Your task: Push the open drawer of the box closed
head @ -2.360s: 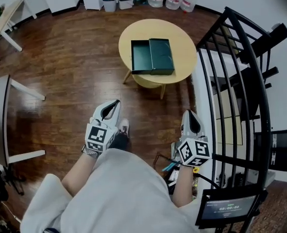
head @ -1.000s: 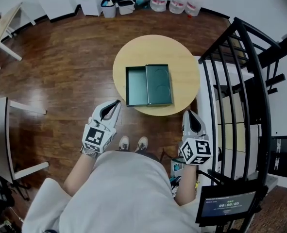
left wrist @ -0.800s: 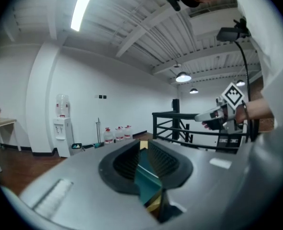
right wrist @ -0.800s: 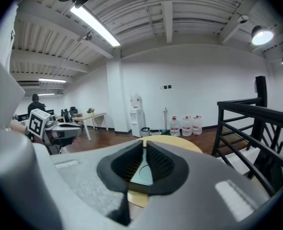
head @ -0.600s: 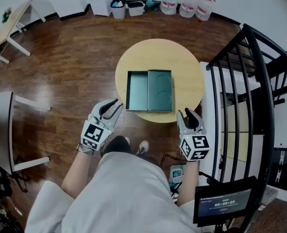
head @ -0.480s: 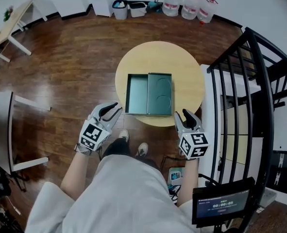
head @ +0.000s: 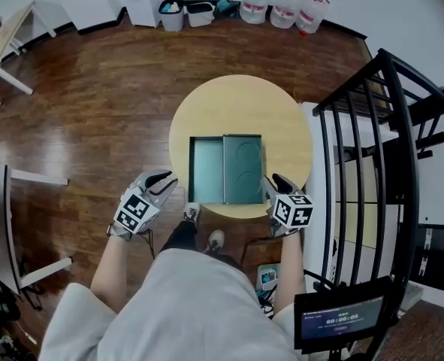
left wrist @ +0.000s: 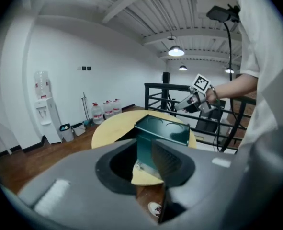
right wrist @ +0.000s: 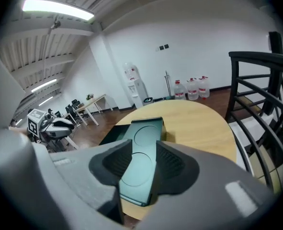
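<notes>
Our left gripper and right gripper, shut a second ago, have just opened and are empty. They now sit lower, flanking the green box on the round tabletop, its drawer sticking out leftward.

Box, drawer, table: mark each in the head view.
box point(head: 243, 168): head view, middle of its top.
drawer point(head: 206, 170): head view, floor of the open part.
table point(head: 240, 105): head view, bare top beyond the box.
</notes>
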Demonstrator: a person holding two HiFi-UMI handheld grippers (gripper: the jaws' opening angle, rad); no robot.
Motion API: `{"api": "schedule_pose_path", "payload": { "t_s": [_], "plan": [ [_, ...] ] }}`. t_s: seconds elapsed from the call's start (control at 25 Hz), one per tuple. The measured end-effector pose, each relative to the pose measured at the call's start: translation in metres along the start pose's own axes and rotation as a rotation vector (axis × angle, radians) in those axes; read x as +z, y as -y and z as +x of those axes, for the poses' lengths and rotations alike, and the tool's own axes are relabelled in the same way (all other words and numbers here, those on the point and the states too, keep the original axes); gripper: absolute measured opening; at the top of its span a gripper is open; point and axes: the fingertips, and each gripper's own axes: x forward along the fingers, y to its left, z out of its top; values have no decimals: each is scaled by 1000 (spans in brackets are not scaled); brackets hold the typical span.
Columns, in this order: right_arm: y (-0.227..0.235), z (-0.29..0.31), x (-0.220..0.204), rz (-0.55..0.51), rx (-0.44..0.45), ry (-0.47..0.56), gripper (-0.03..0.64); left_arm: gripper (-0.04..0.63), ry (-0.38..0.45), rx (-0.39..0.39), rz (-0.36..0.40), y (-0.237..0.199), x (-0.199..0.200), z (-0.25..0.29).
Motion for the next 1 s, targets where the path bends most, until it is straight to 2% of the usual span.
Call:
{"api": "schedule_pose_path", "payload": {
  "t_s": [0.16,0.28,0.52,0.76,1.0],
  "plan": [
    [13,26,-20,-2,-7,-108,153,103,-37,-76,33,-8,-13,12],
    [15,40,-32,-9,24,-197,152,104,-55,-128,54,-12,-27,21],
    [21,43,-41,10,59,-307,152,103,-100,-224,22,-5,-50,43],
    [13,46,-41,60,131,-373,112,103,-138,-300,38,2,-71,63],
    [13,44,-44,119,129,-372,109,103,-210,-374,57,10,-96,83]
  ]
}}
